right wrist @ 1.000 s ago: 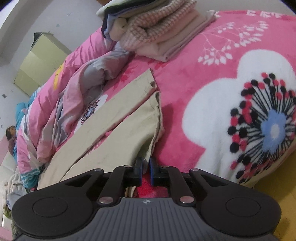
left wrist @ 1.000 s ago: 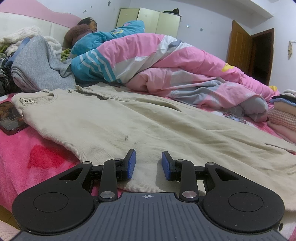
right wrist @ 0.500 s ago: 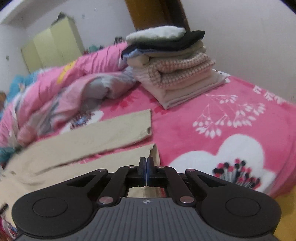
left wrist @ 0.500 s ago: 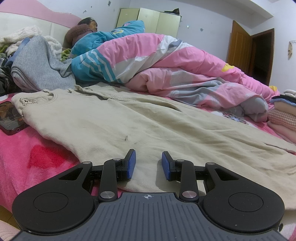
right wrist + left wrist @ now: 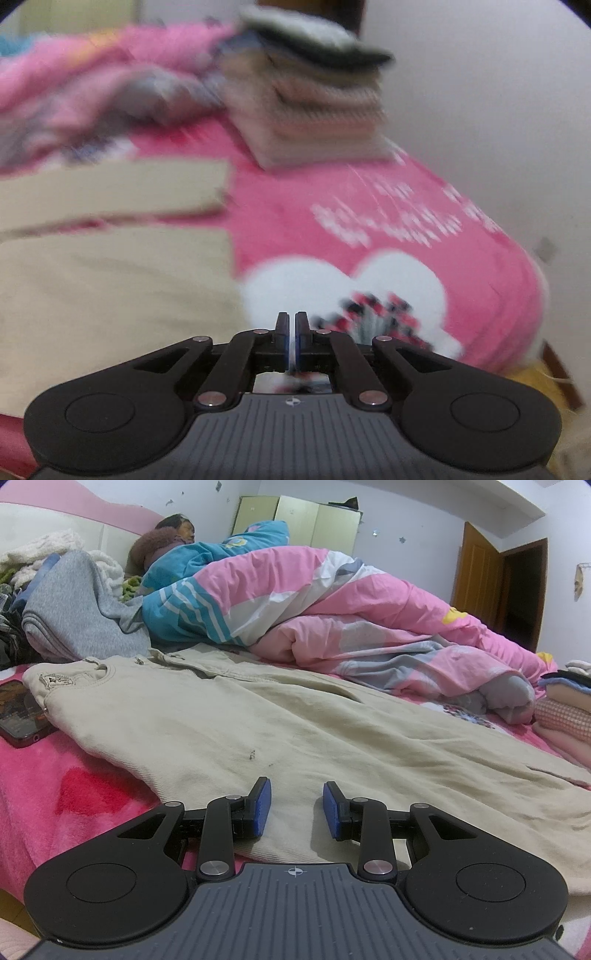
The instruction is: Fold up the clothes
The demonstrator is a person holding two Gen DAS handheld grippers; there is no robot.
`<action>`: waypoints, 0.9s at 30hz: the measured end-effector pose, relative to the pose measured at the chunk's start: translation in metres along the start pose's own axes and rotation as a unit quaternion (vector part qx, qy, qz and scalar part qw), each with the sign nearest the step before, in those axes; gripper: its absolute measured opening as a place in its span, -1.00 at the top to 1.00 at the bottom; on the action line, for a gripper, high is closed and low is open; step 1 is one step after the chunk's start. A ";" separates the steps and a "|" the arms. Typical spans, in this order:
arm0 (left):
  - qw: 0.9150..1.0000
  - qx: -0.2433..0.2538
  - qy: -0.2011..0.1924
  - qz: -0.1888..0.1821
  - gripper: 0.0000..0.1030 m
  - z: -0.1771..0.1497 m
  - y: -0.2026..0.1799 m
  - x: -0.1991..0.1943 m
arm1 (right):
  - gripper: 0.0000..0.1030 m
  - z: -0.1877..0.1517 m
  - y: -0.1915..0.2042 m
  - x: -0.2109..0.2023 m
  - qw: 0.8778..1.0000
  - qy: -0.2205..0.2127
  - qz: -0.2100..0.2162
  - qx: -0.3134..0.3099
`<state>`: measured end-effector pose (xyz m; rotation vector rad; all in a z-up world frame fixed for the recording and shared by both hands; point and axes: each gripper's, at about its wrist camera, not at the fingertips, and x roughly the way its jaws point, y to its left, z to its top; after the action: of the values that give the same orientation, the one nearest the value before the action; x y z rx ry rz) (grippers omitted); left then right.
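bed [image 5: 55, 775]: pink blanket | beige trousers [image 5: 258, 716]: spread flat across it, legs toward folded stack [image 5: 314, 110] | my left gripper [image 5: 296, 808]: jaws narrowly apart over trousers, empty | my right gripper [image 5: 291, 332]: jaws closed, empty

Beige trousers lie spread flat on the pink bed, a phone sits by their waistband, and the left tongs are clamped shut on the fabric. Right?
Not quite. In the left wrist view the left tongs stand open above the beige trousers, gripping nothing. The phone does lie by the waistband on the pink bed.
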<state>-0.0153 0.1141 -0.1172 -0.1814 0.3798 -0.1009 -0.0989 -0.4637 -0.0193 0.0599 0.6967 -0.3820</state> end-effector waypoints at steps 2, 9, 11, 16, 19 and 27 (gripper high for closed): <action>1.000 -0.009 0.000 -0.004 0.34 0.001 0.001 -0.001 | 0.76 0.003 0.024 -0.019 0.998 -0.040 0.042 -0.032; 0.998 -0.054 -0.020 0.006 0.25 0.002 0.015 -0.015 | 0.34 -0.017 0.154 -0.065 0.934 -0.127 0.258 -0.211; 0.997 -0.073 -0.028 0.015 0.23 0.002 0.022 -0.020 | 0.34 -0.029 0.192 -0.070 0.907 -0.128 0.319 -0.244; 0.992 -0.120 -0.043 0.024 0.23 0.003 0.041 -0.027 | 0.34 -0.060 0.281 -0.082 0.845 -0.139 0.403 -0.322; 0.987 -0.143 -0.061 0.027 0.23 0.004 0.049 -0.033 | 0.34 -0.077 0.318 -0.088 0.821 -0.152 0.419 -0.357; 0.974 -0.214 -0.077 0.026 -0.03 0.007 0.070 -0.034 | 0.34 -0.111 0.364 -0.097 0.786 -0.197 0.390 -0.437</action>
<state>-0.0400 0.1880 -0.1119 -0.6008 0.2471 0.0492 -0.1028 -0.0739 -0.0693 -0.5936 0.3229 0.7415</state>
